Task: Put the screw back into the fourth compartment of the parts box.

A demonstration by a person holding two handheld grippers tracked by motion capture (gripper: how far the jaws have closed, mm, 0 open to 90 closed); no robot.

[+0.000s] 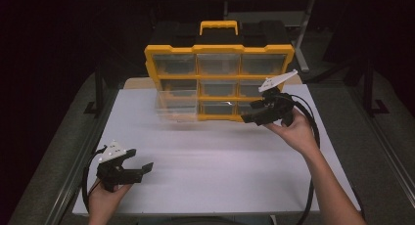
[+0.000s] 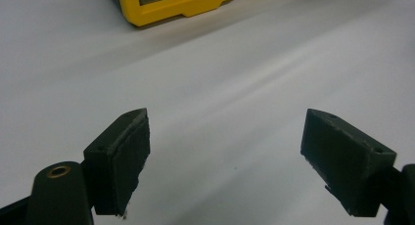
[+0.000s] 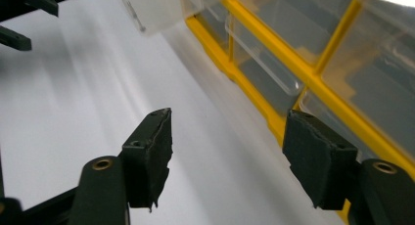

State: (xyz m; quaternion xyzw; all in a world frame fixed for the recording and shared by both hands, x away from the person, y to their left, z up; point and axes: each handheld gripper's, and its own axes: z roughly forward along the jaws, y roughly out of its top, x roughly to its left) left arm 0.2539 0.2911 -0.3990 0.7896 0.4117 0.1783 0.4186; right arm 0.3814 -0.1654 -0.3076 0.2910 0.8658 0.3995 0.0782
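Note:
A yellow organiser case [image 1: 219, 80] with clear drawers stands upright at the back of the white table [image 1: 205, 166]. Its bottom-left clear drawer [image 1: 177, 104] is pulled out toward me. My right gripper [image 1: 248, 116] hovers open just in front of the case's bottom-right drawers [image 3: 264, 63], nothing between its jaws. In the right gripper view the yellow frame [image 3: 254, 88] runs beside the right jaw. My left gripper [image 1: 141, 164] is open low over the table's front left, holding nothing. The case's lower edge [image 2: 181, 5] lies far ahead in the left gripper view.
The table's metal frame rails [image 1: 78, 156] run along the left side, and a dark floor surrounds it. Black cables [image 1: 313, 137] trail from both grippers. Bare white surface lies between the two grippers.

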